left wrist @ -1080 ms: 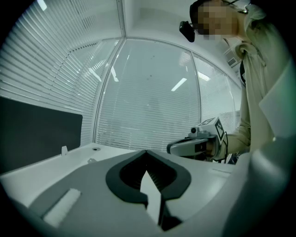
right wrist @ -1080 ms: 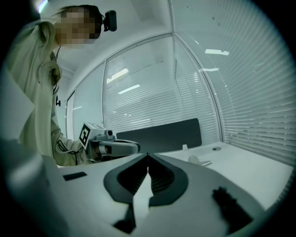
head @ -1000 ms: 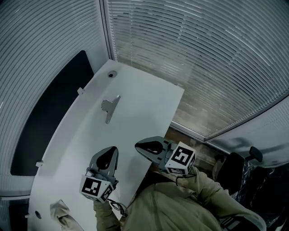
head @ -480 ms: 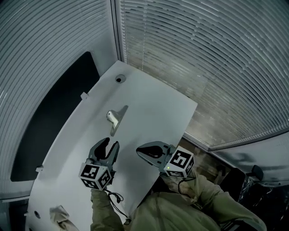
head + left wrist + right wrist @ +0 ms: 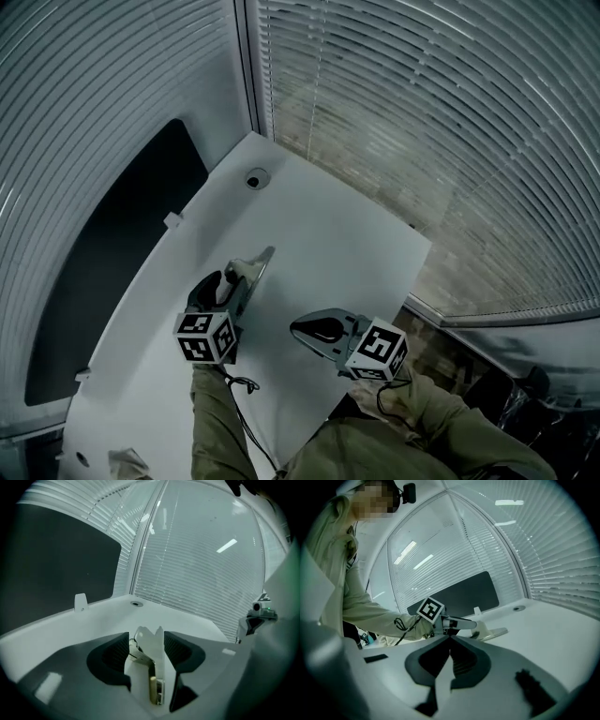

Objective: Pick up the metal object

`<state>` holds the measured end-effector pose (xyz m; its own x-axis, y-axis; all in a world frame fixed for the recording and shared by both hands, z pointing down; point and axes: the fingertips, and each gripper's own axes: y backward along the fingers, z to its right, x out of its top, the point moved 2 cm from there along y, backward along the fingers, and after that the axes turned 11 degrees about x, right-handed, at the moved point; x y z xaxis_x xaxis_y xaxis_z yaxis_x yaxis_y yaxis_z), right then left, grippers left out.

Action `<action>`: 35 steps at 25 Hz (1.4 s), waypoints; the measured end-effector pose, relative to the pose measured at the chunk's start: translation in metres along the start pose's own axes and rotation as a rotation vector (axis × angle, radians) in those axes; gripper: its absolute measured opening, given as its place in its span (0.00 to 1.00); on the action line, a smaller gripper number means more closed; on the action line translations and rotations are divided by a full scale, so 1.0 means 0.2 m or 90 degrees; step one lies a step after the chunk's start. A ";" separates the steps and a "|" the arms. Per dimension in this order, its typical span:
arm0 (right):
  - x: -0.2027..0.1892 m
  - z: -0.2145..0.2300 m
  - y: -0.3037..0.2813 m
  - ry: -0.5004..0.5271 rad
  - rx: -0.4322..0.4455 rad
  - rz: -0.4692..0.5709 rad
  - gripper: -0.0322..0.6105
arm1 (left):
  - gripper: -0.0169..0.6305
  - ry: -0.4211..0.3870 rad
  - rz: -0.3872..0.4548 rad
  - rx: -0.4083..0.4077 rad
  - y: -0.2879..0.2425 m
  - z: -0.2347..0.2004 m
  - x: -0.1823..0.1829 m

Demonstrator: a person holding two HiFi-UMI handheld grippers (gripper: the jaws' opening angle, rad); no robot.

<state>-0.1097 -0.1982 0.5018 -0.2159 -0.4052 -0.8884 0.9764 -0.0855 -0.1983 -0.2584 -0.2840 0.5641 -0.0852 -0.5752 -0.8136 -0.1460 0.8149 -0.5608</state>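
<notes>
The metal object (image 5: 255,267) lies on the white worktop (image 5: 337,244) near the middle of the head view. The left gripper (image 5: 231,284) reaches over its near end with its fingers (image 5: 110,657) spread wide, having just been opening, and the object sits between them unpinched. The right gripper (image 5: 302,330), to the lower right and apart from the object, has its fingers (image 5: 465,660) pressed together on nothing, while a round grommet (image 5: 255,178) sits in the worktop's upper part.
</notes>
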 end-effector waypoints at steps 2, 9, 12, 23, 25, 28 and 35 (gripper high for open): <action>-0.01 0.04 -0.01 -0.008 0.001 -0.001 0.06 | 0.37 -0.002 -0.013 -0.004 -0.06 -0.01 -0.01; -0.02 0.17 -0.05 -0.015 -0.002 -0.003 0.06 | 0.36 -0.070 -0.047 -0.019 -0.17 0.04 -0.04; -0.01 0.22 -0.07 -0.017 -0.004 -0.001 0.06 | 0.32 -0.090 -0.051 -0.028 -0.17 0.05 -0.05; -0.03 0.30 -0.14 -0.021 -0.014 -0.016 0.06 | 0.16 -0.048 -0.041 -0.072 -0.14 0.09 -0.06; -0.03 0.30 -0.14 -0.023 -0.018 -0.017 0.06 | 0.15 -0.060 -0.042 -0.081 -0.11 0.13 -0.07; -0.03 0.30 -0.13 -0.022 -0.022 -0.021 0.06 | 0.15 -0.060 -0.034 -0.096 -0.05 0.18 -0.07; 0.08 0.24 -0.10 0.009 -0.026 -0.010 0.06 | 0.15 -0.063 0.063 -0.105 0.17 0.28 0.11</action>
<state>-0.1324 -0.2468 0.5120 -0.2323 -0.3906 -0.8908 0.9718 -0.0545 -0.2295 -0.2101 -0.2643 0.5181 -0.0105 -0.4769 -0.8789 -0.3011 0.8396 -0.4520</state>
